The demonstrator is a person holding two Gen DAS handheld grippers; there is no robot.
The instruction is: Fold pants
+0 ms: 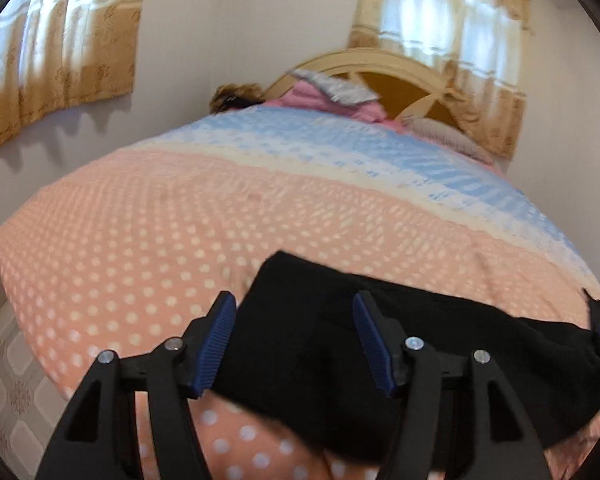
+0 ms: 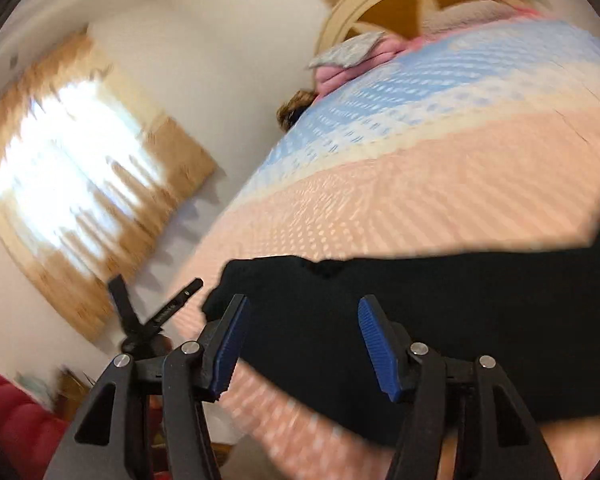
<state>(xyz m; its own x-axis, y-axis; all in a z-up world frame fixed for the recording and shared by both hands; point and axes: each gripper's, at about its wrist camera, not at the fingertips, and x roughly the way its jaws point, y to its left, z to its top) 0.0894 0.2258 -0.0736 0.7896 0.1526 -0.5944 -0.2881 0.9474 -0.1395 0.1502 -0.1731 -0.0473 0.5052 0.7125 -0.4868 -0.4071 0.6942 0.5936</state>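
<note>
The black pants (image 1: 380, 360) lie on the bed, on a blanket (image 1: 180, 220) that is pink with white dots near us and has a cream stripe and a blue stripe farther back. The pants sit close to the near edge of the bed, bunched up and lying across it.

The left gripper (image 1: 296, 340) has its jaws spread wide. Its two blue pads (image 1: 216, 344) are far apart. The left end of the pants shows in the gap between them, and the pads do not squeeze it. The left pad sits just beside the edge of the cloth.

The right gripper (image 2: 300, 344) also has its jaws spread wide. The black cloth (image 2: 440, 320) fills the space between its blue pads (image 2: 228, 348). This view is blurry, so it is hard to tell if a pad touches the cloth, but nothing is pinched.

At the far end of the bed there is a round cream headboard (image 1: 380, 64) with a pink bundle (image 1: 312, 96) and a gray cloth (image 1: 340, 88) in front of it. Windows with gold curtains (image 1: 60, 60) are on the walls. In the right view a red seat (image 2: 16, 420) shows at the bottom left.
</note>
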